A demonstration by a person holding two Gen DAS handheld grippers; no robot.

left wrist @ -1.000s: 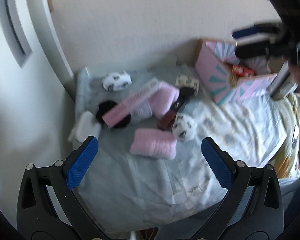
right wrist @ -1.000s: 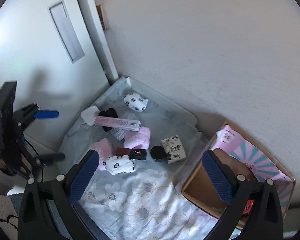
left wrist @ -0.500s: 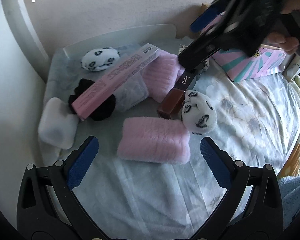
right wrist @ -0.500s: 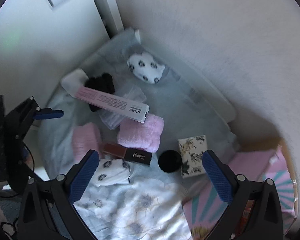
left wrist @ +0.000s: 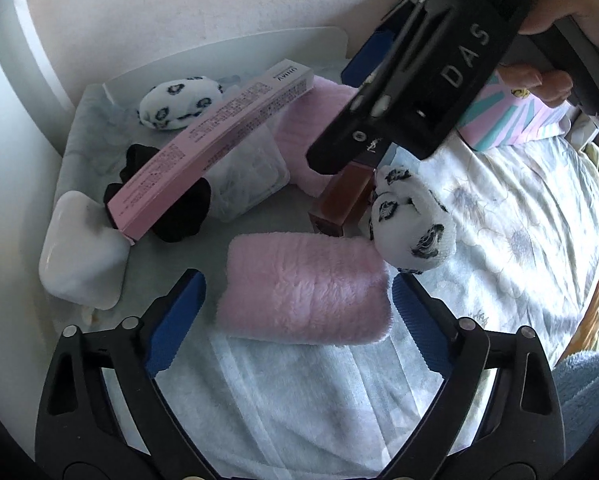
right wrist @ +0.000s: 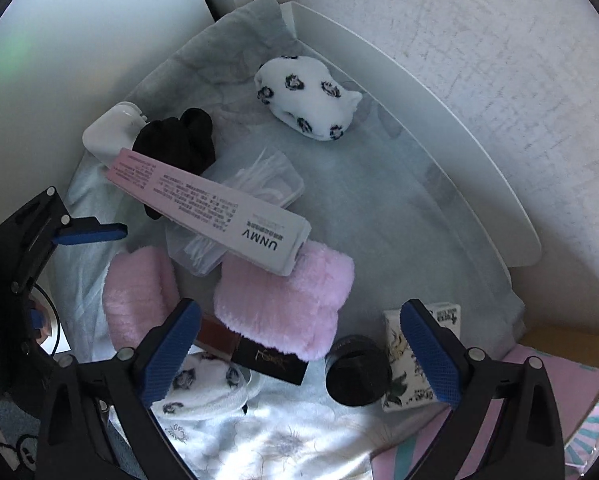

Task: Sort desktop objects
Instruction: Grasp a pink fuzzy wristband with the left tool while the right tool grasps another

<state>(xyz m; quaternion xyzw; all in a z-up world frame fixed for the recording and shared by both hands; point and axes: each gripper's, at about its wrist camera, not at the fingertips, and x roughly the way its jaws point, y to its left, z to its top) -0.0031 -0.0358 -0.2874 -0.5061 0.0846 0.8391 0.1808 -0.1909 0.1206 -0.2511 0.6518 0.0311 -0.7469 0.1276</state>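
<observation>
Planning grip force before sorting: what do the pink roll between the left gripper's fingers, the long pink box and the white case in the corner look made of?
Pink roll: plush fleece-like fabric, fuzzy nap, matte.
Long pink box: printed cardboard, sharp folded edges, slight sheen.
White case: probably hard plastic, smooth, rounded and faintly glossy.

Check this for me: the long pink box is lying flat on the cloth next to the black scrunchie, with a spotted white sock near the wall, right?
Not flat. The pink box lies propped across the black scrunchie and a clear packet, its printed end on a pink towel, as the right wrist view shows. The spotted sock is near the wall.
</observation>
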